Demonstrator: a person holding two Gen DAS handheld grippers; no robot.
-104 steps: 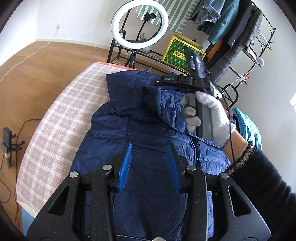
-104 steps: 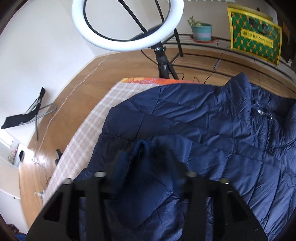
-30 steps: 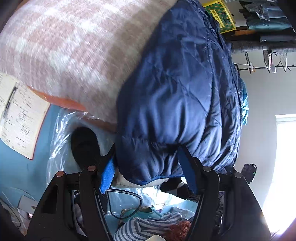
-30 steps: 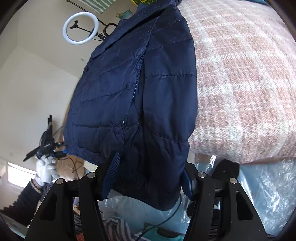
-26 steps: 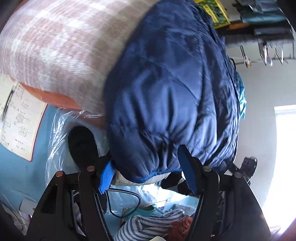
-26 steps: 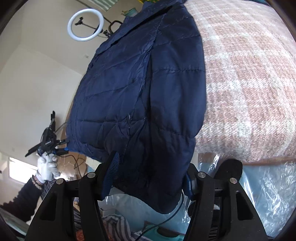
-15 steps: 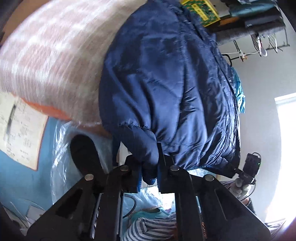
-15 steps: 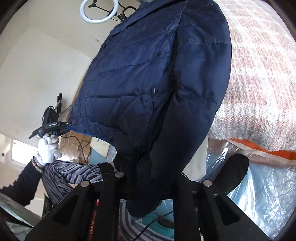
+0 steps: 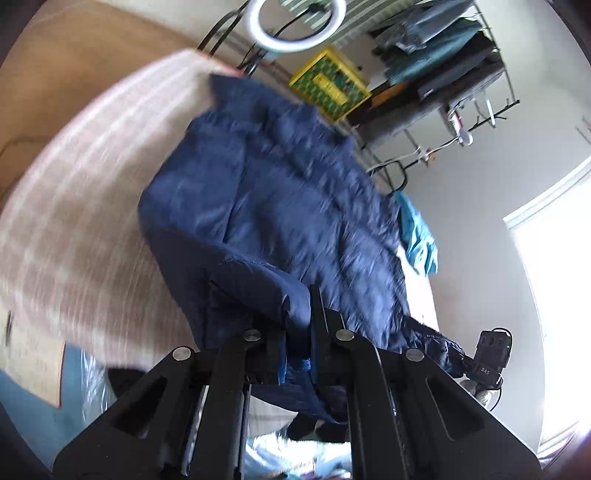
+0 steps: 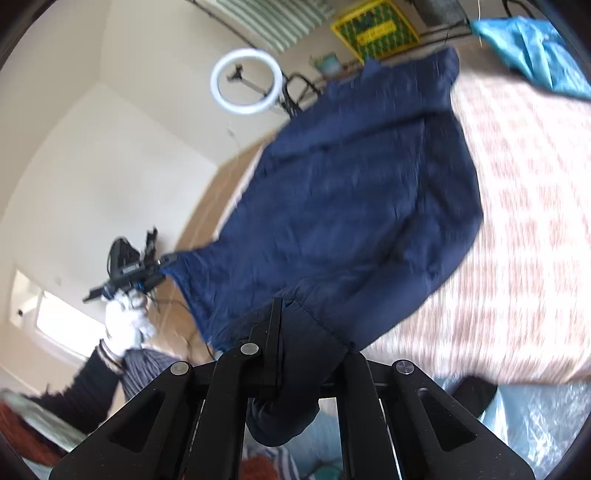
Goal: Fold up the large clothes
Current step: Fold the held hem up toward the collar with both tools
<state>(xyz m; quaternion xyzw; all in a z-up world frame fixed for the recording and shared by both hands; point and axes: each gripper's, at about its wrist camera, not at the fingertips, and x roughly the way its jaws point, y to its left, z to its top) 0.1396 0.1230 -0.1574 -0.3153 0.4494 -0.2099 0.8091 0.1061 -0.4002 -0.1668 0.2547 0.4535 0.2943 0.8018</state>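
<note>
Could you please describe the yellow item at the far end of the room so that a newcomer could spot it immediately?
Start at the bed with the pink checked blanket and the navy puffer jacket on it. Past its far end stands a ring light; just right of it, on a low black rack, sits the yellow crate. Its bright yellow frame with green patterned panels sets it apart from the dark hanging clothes beside it.

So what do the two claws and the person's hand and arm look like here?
Both the left claw and the right claw are matte black plastic frames with triangular cut-outs and silver rivets; the left shows blue pad lining. The left hand wears a white knit glove, with a dark sleeve.
</note>
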